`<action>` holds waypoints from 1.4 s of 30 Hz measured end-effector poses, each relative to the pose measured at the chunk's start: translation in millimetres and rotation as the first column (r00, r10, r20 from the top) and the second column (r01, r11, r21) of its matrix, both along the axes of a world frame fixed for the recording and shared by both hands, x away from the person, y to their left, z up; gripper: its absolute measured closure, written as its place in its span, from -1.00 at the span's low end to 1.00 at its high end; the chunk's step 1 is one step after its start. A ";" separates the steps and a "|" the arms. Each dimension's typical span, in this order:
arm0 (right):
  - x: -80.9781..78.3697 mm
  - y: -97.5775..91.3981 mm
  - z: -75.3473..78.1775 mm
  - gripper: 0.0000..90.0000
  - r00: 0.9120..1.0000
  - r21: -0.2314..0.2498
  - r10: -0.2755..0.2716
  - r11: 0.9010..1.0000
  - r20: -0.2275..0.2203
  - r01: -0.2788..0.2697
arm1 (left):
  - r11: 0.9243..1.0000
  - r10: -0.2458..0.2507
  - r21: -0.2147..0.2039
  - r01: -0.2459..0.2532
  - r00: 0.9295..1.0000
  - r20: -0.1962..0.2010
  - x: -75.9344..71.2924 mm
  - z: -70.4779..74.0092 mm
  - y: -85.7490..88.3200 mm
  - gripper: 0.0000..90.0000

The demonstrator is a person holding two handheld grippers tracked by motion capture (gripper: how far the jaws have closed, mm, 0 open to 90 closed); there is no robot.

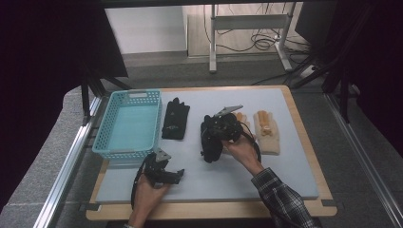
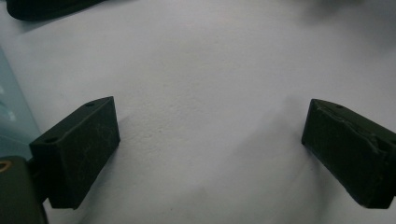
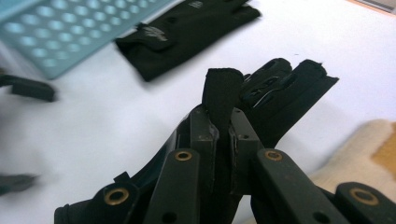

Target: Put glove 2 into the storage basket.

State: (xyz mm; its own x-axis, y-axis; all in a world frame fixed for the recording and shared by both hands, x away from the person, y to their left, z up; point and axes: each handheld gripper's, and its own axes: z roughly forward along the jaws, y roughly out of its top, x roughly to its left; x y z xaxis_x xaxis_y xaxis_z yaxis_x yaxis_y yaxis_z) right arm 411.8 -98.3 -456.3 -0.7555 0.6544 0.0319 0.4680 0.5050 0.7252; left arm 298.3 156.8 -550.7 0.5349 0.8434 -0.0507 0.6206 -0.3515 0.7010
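Observation:
A black glove (image 1: 210, 151) (image 3: 285, 88) hangs a little above the white mat, with my right gripper (image 1: 216, 137) (image 3: 223, 116) shut on a fold of it. A second black glove (image 1: 175, 119) (image 3: 187, 32) lies flat next to the teal basket (image 1: 128, 124) (image 3: 70, 32). The basket holds nothing. My left gripper (image 1: 178, 174) (image 2: 210, 149) is open near the front left of the mat, its jaws wide apart over bare white surface.
Two beige gloves (image 1: 266, 130) (image 3: 369, 149) with orange patches lie right of the held glove. The white mat (image 1: 214, 185) rests on a wooden board. A corner of the lying black glove (image 2: 46, 7) and the basket wall (image 2: 11, 116) edge the left gripper view.

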 end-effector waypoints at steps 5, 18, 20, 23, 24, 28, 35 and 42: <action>-25.9 -0.3 7.3 0.83 1.000 0.040 0.021 0.999 -0.008 -0.021 | 1.000 0.004 -0.004 -0.004 1.000 0.001 -0.1 -0.2 -0.3 -0.90; -83.6 -7.3 -30.2 0.60 0.999 0.037 0.019 0.999 -0.034 -0.018 | 1.000 0.005 -0.004 -0.005 1.000 0.001 -0.2 -0.2 -0.5 -0.90; -87.9 -11.2 -34.3 0.28 1.000 0.012 0.015 1.000 -0.027 -0.015 | 1.000 0.005 -0.004 -0.005 1.000 0.001 -0.2 -0.2 -0.5 -0.90; -85.2 -23.3 -31.0 0.12 1.000 0.010 0.000 1.000 -0.013 0.000 | 1.000 0.006 -0.005 -0.006 1.000 0.000 -0.2 -0.2 -0.5 -0.90; -82.9 -28.0 -28.8 0.12 1.000 0.019 -0.013 1.000 -0.012 0.013 | 1.000 0.006 -0.004 -0.006 1.000 0.000 -0.3 -0.2 -0.5 -0.90; -72.6 -41.6 -24.7 0.23 0.999 0.026 -0.034 0.999 -0.008 0.035 | 1.000 0.001 0.000 -0.001 1.000 -0.001 -0.2 0.0 -0.2 -0.90; -64.5 -41.7 -31.6 0.39 1.000 0.024 -0.010 1.000 -0.026 0.010 | 1.000 0.002 0.000 -0.002 1.000 -0.001 -0.2 0.0 -0.2 -0.90; -60.8 -29.1 -58.4 0.43 0.998 -0.050 0.006 0.999 -0.057 -0.009 | 1.000 0.002 0.000 -0.002 1.000 0.000 -0.2 0.0 -0.2 -0.90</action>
